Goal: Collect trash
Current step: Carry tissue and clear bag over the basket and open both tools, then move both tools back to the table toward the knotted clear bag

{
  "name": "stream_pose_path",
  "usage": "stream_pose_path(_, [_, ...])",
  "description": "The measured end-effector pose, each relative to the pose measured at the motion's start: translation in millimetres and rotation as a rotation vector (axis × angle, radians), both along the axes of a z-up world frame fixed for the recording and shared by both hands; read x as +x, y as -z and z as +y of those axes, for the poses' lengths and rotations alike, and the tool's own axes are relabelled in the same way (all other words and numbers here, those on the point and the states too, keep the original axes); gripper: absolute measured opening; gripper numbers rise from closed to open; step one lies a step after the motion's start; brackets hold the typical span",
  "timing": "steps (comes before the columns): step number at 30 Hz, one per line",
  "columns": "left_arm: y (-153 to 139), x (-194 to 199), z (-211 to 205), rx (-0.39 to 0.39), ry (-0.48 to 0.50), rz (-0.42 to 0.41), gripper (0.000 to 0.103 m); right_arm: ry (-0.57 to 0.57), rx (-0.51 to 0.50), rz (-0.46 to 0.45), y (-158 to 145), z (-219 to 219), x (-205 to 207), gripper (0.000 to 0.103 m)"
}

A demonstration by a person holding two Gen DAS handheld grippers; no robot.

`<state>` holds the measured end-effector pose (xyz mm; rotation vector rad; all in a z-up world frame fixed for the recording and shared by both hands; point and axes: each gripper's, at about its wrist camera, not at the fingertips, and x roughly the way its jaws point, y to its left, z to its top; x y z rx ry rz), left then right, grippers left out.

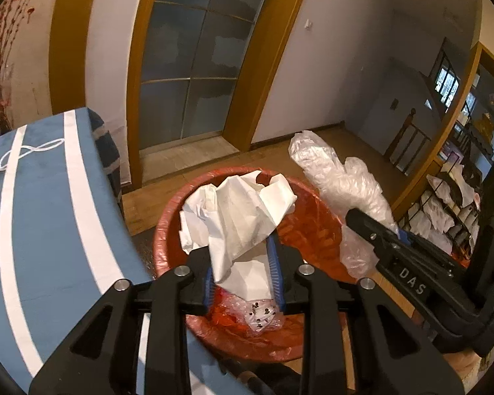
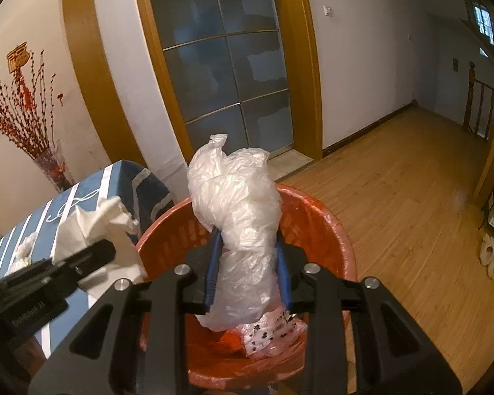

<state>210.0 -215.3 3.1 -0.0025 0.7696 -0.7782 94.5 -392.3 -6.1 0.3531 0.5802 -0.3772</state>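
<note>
Here both claws pinch trash over the red bin (image 1: 168,230): left claw (image 1: 243,263) white paper (image 1: 237,210), right claw (image 2: 247,263) clear plastic (image 2: 237,197).

I see an orange-red bin (image 1: 168,230) with a glossy liner of the same colour. White crumpled paper (image 1: 240,210) sits between the blue pads of my black left hand-held gripper (image 1: 243,273). A clear, milky plastic bag (image 2: 237,210) is in my black right hand-held gripper (image 2: 248,273). The desk (image 1: 42,217) wears a blue cloth with white stripes. The floor (image 2: 405,204) is honey-brown wood.
</note>
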Motion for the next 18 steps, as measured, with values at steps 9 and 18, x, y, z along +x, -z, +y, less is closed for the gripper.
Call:
stream_pose_path(9, [12.3, 2.1, 10.7, 0.058, -0.068, 0.003, 0.070, 0.041, 0.015, 0.004, 8.0, -15.9, -7.8, 0.057])
stream_pose_path(18, [7.4, -2.6, 58.5, 0.122, -0.195, -0.070, 0.088, 0.046, -0.030, -0.002, 1.1, -2.2, -12.8, 0.081])
